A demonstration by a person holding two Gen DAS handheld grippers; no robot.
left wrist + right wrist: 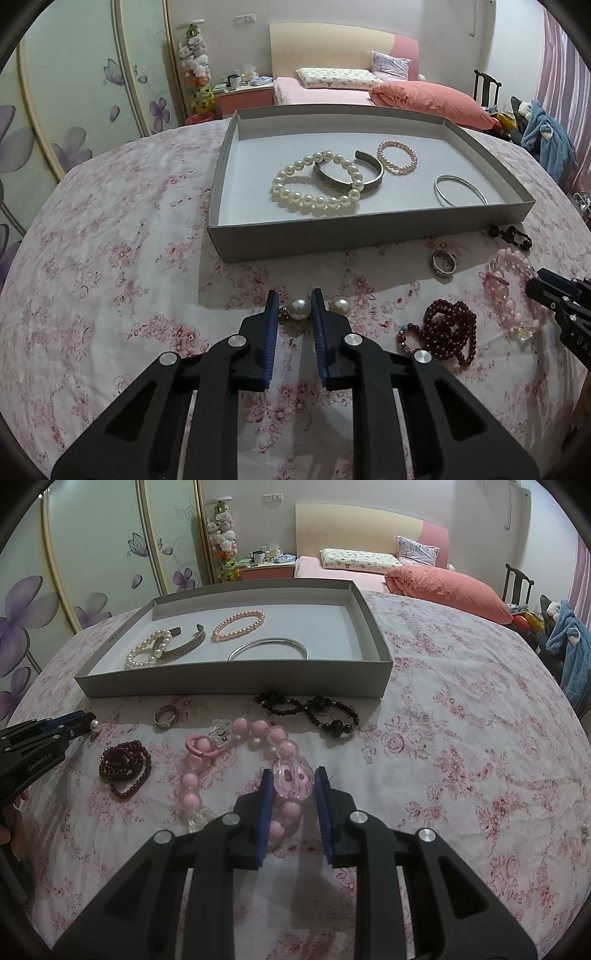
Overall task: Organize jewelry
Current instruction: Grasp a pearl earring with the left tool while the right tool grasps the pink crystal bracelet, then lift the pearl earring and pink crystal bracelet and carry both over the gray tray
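Left wrist view: left gripper pinches one pearl on the floral cloth; a second pearl lies just right of its right finger. The grey tray lies ahead.

Right wrist view: right gripper grips the clear bead of the pink bead bracelet; dark red beads lie to its left.

Bedroom in soft pink
Bed with peach headboard, floral wardrobe doors, dark chair, pink curtain.
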